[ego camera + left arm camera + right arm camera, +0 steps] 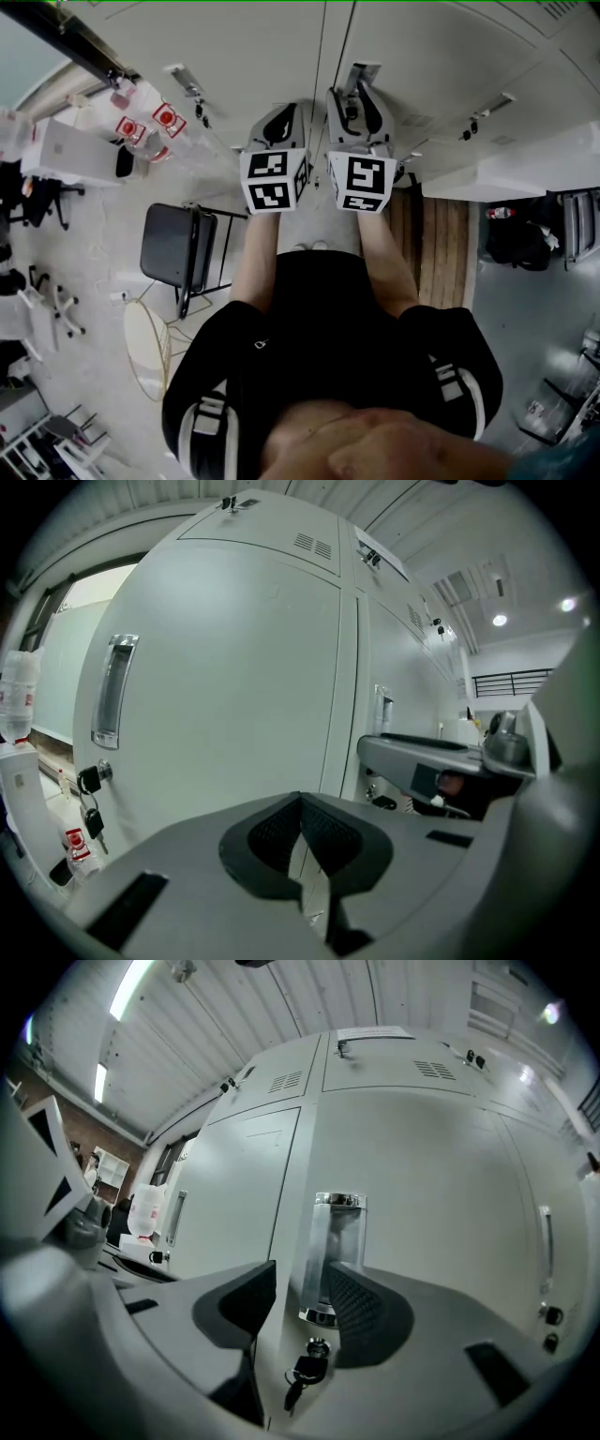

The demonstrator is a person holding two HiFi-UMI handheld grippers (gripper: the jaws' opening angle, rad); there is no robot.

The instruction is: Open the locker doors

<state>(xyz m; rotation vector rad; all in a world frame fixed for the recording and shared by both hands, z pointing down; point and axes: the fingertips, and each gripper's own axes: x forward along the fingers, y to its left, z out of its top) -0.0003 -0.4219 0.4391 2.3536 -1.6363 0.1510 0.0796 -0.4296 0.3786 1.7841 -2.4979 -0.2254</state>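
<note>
The locker doors (441, 1176) stand shut straight ahead of both grippers, their contents hidden. The left gripper (300, 806) has its jaws pressed together, empty. The right gripper (300, 1279) has its jaws wide, framing a chrome handle (333, 1232). Keys (300, 1372) hang in the lock just below it.

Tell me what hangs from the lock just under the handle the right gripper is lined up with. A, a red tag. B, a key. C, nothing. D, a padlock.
B: in the right gripper view a dark key dangles from the lock below the chrome handle, framed by the right gripper's spread fingers.
</note>
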